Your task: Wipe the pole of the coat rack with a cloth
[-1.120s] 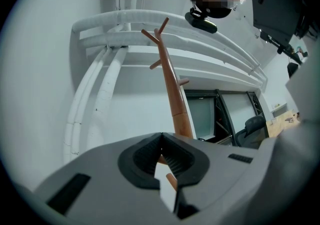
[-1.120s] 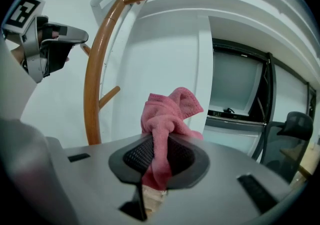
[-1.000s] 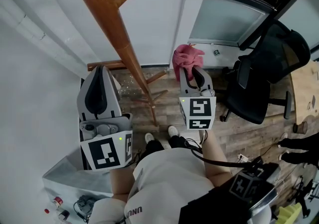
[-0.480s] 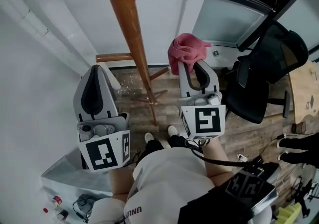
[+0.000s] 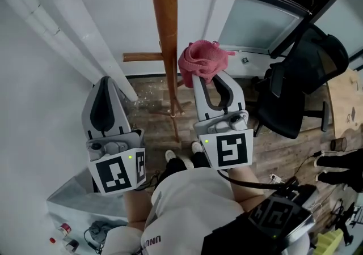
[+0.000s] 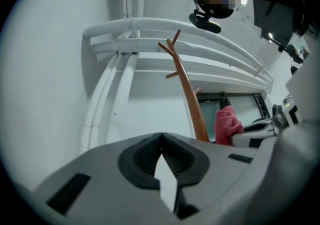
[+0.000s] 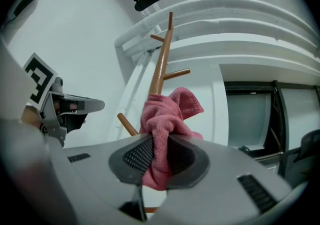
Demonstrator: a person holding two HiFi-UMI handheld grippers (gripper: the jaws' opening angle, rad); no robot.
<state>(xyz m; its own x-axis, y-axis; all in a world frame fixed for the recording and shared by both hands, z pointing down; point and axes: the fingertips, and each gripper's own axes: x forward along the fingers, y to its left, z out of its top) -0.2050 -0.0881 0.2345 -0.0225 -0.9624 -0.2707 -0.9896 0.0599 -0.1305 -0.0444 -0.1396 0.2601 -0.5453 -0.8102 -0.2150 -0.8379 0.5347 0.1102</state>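
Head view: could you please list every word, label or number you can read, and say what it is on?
"UNUU", roughly, printed upside down on the person's white shirt.
Left marker cube and right marker cube: square patterns only, no words.
Nothing else is legible.

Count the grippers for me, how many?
2. The left gripper, shut and empty, is by the white wall; the right gripper grips a pink cloth next to the pole.

2 grippers: left gripper (image 5: 105, 81), right gripper (image 5: 209, 78). 1 coat rack (image 5: 165, 33). 1 pink cloth (image 5: 199, 60). 1 office chair (image 5: 300, 78). 1 person (image 5: 187, 203).
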